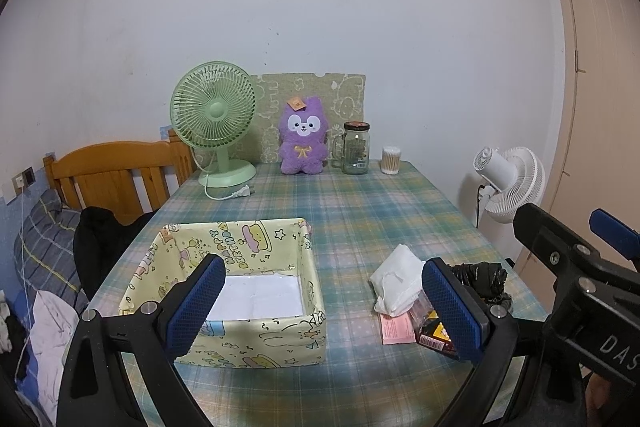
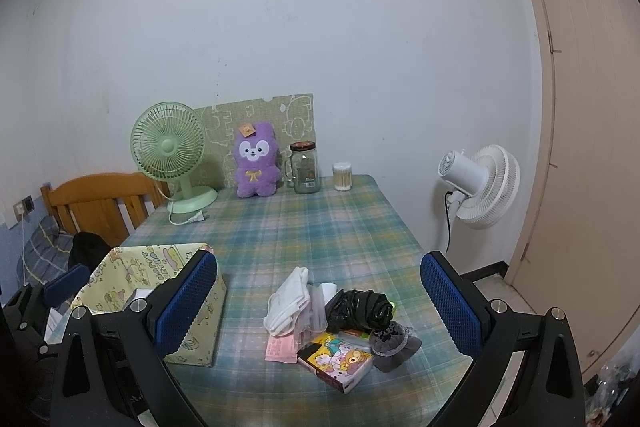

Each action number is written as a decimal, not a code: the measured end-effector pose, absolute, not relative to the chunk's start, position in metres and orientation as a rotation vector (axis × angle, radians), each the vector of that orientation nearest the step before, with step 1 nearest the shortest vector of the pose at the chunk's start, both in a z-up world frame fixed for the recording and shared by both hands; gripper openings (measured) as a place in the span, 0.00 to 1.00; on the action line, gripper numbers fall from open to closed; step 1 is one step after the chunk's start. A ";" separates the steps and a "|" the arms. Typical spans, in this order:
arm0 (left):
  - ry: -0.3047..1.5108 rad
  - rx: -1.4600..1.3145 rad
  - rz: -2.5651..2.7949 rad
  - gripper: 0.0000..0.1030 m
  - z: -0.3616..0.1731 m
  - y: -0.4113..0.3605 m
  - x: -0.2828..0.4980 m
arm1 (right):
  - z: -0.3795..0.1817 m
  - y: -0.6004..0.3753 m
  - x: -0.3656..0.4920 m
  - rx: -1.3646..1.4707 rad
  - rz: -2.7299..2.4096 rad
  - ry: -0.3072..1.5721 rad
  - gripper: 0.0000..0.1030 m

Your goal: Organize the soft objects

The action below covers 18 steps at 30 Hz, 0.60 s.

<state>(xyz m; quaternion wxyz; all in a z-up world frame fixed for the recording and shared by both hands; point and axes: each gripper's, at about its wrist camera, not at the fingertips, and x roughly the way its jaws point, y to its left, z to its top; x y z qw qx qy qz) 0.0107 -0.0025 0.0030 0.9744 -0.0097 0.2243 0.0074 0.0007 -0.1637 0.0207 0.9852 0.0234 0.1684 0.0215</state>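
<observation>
A small pile of soft objects is seen on the plaid tablecloth (image 2: 320, 227), framed between the fingertips of the right gripper (image 2: 318, 303): a white cloth bundle (image 2: 290, 301), a crumpled black plastic bag (image 2: 360, 309), a grey frilled fabric piece (image 2: 394, 345), a pink paper slip (image 2: 280, 349) and a cartoon-printed packet (image 2: 338, 361). Both fingers of that gripper are spread wide and nothing is held. The left gripper (image 1: 322, 307) is likewise wide open and empty, with the yellow cartoon-print storage box (image 1: 280, 341) lying just beyond and between its fingers. Only a white liner is shown inside the box, so the sorting is judged not yet begun; every item is left to move. The packet's contents cannot be read, and what lies under the black bag is hidden.
</observation>
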 end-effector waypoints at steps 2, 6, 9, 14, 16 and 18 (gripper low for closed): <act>0.452 -0.018 0.015 0.96 0.003 -0.004 0.011 | 0.021 -0.164 0.000 0.047 0.044 0.338 1.00; 0.452 -0.019 0.015 0.96 0.003 -0.004 0.010 | 0.021 -0.165 0.001 0.048 0.044 0.338 1.00; 0.449 -0.017 0.014 0.96 0.004 -0.004 0.010 | 0.021 -0.164 0.001 0.050 0.042 0.339 1.00; 0.448 -0.013 0.010 0.96 0.005 -0.005 0.010 | 0.021 -0.165 0.000 0.049 0.044 0.339 0.99; 0.446 -0.013 0.006 0.96 0.004 -0.006 0.010 | 0.020 -0.165 0.001 0.049 0.044 0.342 0.98; 0.444 -0.013 0.002 0.96 0.004 -0.006 0.010 | 0.020 -0.167 0.001 0.051 0.043 0.344 0.97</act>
